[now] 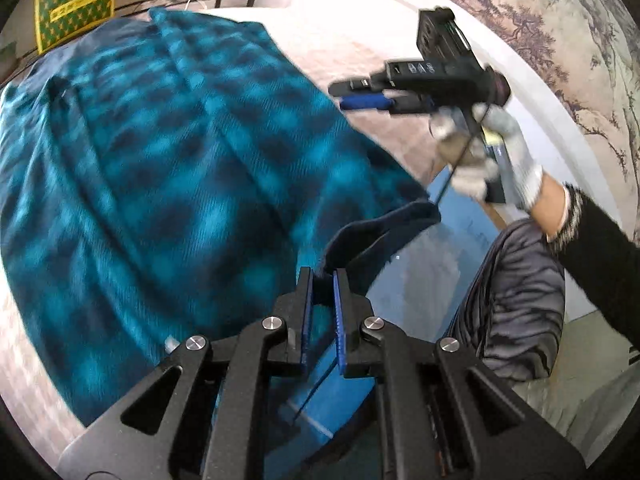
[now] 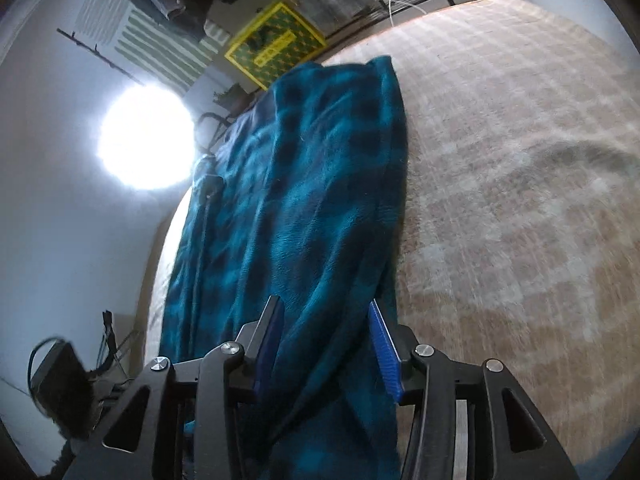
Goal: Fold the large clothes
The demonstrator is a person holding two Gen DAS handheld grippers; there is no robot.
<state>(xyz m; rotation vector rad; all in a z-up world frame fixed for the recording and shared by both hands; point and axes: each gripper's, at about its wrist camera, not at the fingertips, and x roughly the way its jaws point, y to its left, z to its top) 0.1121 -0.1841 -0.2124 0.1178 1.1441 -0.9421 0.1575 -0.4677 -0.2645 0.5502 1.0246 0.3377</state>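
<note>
Teal-and-black checked garment (image 1: 168,152), blue-padded tongs (image 1: 322,276)

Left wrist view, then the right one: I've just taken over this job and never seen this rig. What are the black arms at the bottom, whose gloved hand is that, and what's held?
There is no robot here. A person holds a two-finger tool in each hand, and each tool carries a wide-angle camera looking along its fingers. The black arms with blue pads at the bottom of each picture are that tool's own fingers.

In the left wrist view, the left tool is pinched shut on a dark edge of the teal checked garment, which lies spread on the bed. The gloved hand is the person's other hand, carrying the second tool above the bed.

The right wrist view looks out from that one: the right tool has its fingers apart over the garment and grips nothing.
</note>
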